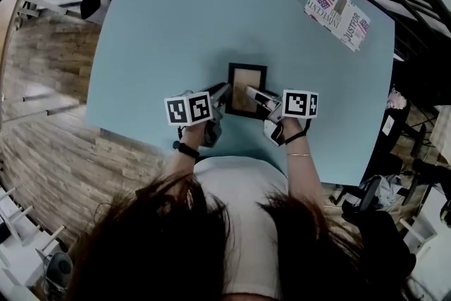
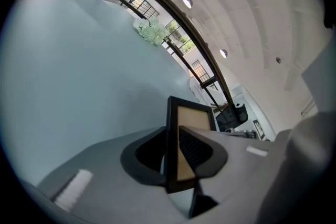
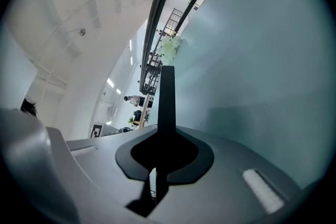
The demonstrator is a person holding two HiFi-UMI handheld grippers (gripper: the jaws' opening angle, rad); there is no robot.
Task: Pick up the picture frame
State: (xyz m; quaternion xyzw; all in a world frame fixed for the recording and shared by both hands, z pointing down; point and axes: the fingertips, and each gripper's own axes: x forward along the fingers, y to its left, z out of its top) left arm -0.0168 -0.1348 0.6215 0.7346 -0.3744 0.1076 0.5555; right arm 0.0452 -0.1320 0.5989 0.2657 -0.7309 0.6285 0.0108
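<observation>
Two claws are clamping the picture frame [image 1: 246, 79] on the desk [image 1: 162, 25]: left claw [image 1: 221, 91] at frame's left rail, right claw [image 1: 251, 93] at its right. Thin edge bites are risking slip or twist on lifting.

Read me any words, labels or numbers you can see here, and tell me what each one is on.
"JUSTFOR": printed package, far right of the table; fairly legible.
"INNOCENTE": same package, less certain; its remaining print is too small.
No text on the picture frame.
</observation>
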